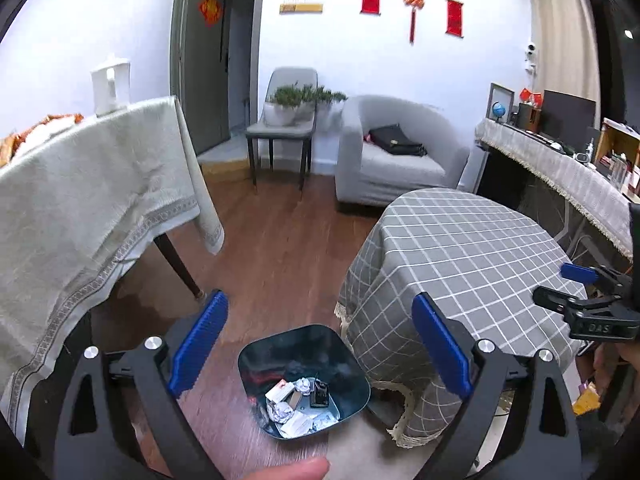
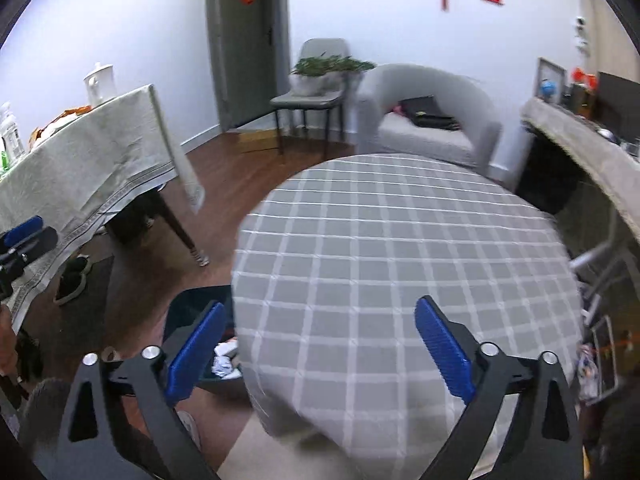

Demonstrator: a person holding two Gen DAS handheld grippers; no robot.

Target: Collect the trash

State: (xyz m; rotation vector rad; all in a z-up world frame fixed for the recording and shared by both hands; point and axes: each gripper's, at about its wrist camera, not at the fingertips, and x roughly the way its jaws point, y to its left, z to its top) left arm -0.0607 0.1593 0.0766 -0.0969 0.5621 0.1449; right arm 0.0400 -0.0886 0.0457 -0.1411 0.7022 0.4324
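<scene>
The dark trash bin stands on the floor against the near-left edge of the checked round table, holding foil balls, paper scraps and a carton. Left gripper and right gripper both gape, carrying nothing. The tabletop shows no litter, so collection looks nearly finished.

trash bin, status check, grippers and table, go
Left gripper open, empty, above trash bin. Right gripper open, empty, over checked table. Bin holds foil balls and wrappers. Tabletop shows no trash. Nothing blocking.
</scene>
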